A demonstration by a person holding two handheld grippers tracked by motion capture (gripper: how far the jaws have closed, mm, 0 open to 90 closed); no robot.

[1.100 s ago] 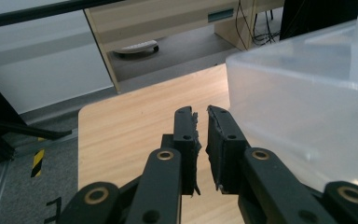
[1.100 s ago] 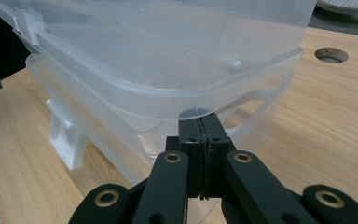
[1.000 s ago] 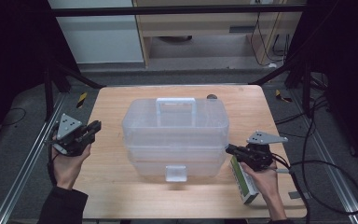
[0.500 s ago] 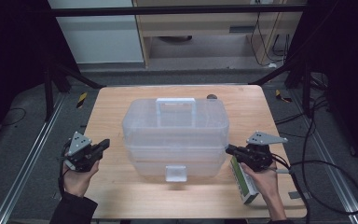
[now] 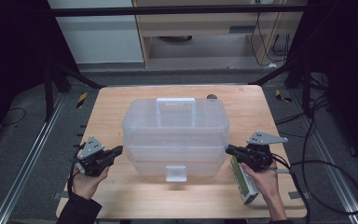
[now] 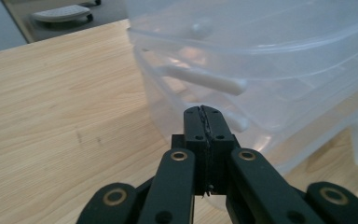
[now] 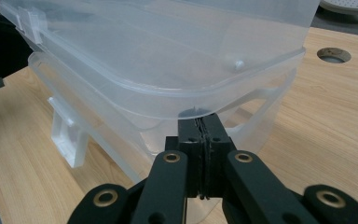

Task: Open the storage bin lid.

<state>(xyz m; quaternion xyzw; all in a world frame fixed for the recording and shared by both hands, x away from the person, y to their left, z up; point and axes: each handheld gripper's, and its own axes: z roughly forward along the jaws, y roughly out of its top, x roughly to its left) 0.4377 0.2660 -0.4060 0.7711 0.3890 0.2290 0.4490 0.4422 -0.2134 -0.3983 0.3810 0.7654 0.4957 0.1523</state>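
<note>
The left hand-held gripper (image 5: pixel 117 150) and right hand-held gripper (image 5: pixel 229 149), both clenched empty, flank the clear box (image 5: pixel 175 128). A green carton (image 5: pixel 242 184) lies on the desk (image 5: pixel 107 109) under the right hand.

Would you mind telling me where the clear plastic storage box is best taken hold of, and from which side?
Probably at both short ends at once, under the protruding lid rim. The clear plastic storage box is wide, and its smooth walls offer no pinch. The left gripper and right gripper, both shut, already flank it. Alternatively, its white top handle stands upright for a grip from above.
</note>
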